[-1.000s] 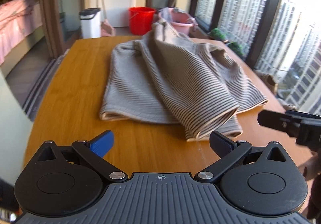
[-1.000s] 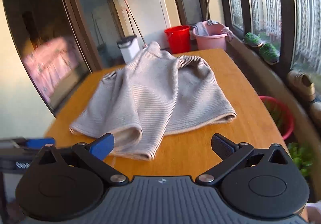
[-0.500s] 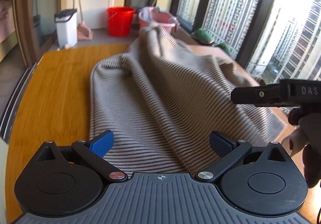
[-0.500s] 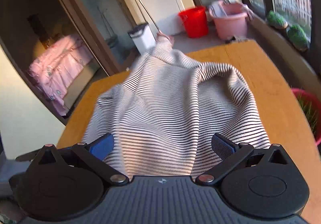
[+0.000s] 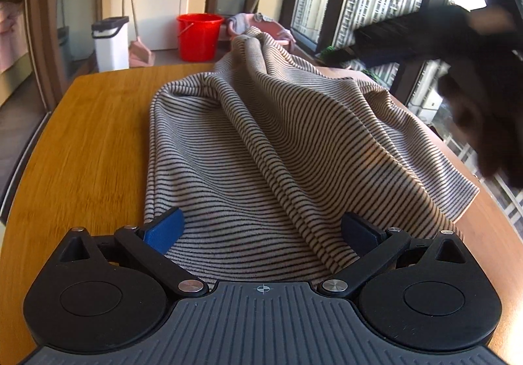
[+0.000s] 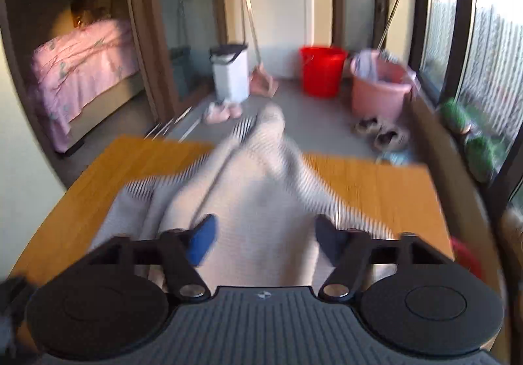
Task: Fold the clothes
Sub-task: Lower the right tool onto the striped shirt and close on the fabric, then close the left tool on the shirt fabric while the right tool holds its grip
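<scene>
Striped garment [image 5: 261, 142] lies rumpled on the wooden table [image 5: 94, 123], a raised ridge of cloth running from its near hem to the far edge, where the tip hangs over. Not flat, no clean fold line visible; the right flap spreads toward the window side.

Left gripper [image 5: 261, 229]: jaws wide, blue pads either side of the near hem, cloth between them but not pinched. Right gripper [image 6: 263, 235]: jaws about half open, straddling a bunched part of the garment [image 6: 248, 201]; that view is motion-blurred, so I can't tell if the pads touch fabric. From the left wrist view the right gripper shows as a dark blur at upper right, above the garment's right side.

Risks as I judge them:
- Closing on the ridge rather than one hem layer grabs several layers, so the fold comes out skewed.
- The two grippers gripping at uneven heights or depths twists the hem, leaving a diagonal crease.
- Pulling toward the near side drags the overhanging far end unevenly; the knit slides easily on smooth wood.
- Fast right-side motion could miss the edge.
</scene>
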Demonstrator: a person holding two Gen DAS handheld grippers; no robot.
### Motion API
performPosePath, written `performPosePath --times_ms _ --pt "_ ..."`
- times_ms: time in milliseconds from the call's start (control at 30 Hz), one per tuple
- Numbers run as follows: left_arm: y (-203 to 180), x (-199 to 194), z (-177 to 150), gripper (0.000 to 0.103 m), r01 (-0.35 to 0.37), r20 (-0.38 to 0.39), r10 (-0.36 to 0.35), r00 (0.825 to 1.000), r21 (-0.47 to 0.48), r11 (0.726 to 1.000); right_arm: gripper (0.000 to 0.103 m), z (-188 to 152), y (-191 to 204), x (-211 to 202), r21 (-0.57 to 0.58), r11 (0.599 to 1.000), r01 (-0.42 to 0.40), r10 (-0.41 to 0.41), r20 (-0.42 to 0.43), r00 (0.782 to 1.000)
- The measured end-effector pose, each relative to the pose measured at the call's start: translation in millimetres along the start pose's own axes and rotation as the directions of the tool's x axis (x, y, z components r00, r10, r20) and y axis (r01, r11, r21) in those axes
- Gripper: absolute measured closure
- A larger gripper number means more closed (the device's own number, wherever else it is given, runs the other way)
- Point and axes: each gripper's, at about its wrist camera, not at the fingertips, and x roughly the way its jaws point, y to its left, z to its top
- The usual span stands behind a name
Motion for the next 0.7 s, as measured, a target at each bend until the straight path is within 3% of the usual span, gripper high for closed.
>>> performPosePath --times_ms 200,300,367,400,433,467,567,700 --pt "-4 -6 -7 0.000 -0.014 0.016 0.014 1.000 0.012 1.000 0.063 30 16 72 0.059 0.992 0.107 -0.110 0.036 0.993" --pt "-6 -8 -11 0.000 -0.020 0.029 0.020 0.999 0.018 1.000 0.056 37 25 107 0.063 0.985 0.163 -0.166 0.031 0.986" --pt "-4 -10 -11 0.000 -0.006 0.029 0.006 1.000 0.026 1.000 0.055 34 18 116 0.067 0.987 0.145 -0.144 -0.012 0.989" --pt "-3 -11 -10 0.000 0.003 0.029 -0.004 1.000 0.031 1.000 0.063 32 14 118 0.075 0.990 0.121 -0.119 -0.028 0.993" --pt "0 -13 -8 0.000 0.017 0.028 -0.018 0.999 0.034 0.999 0.085 31 9 114 0.077 0.993 0.094 -0.092 -0.030 0.995" --pt "5 -15 -4 0.000 0.038 0.026 -0.039 0.999 0.032 0.999 0.093 31 5 102 0.070 0.996 0.063 -0.062 -0.013 0.998" --pt "17 -26 12 0.000 0.080 0.061 -0.082 0.995 0.036 0.996 0.097 36 -13 45 0.086 0.996 -0.026 0.019 0.085 0.996" --pt "21 -28 51 0.000 -0.026 0.170 0.019 0.985 0.040 0.999 0.103 32 -34 -38 0.052 0.995 -0.085 0.072 0.211 0.975"
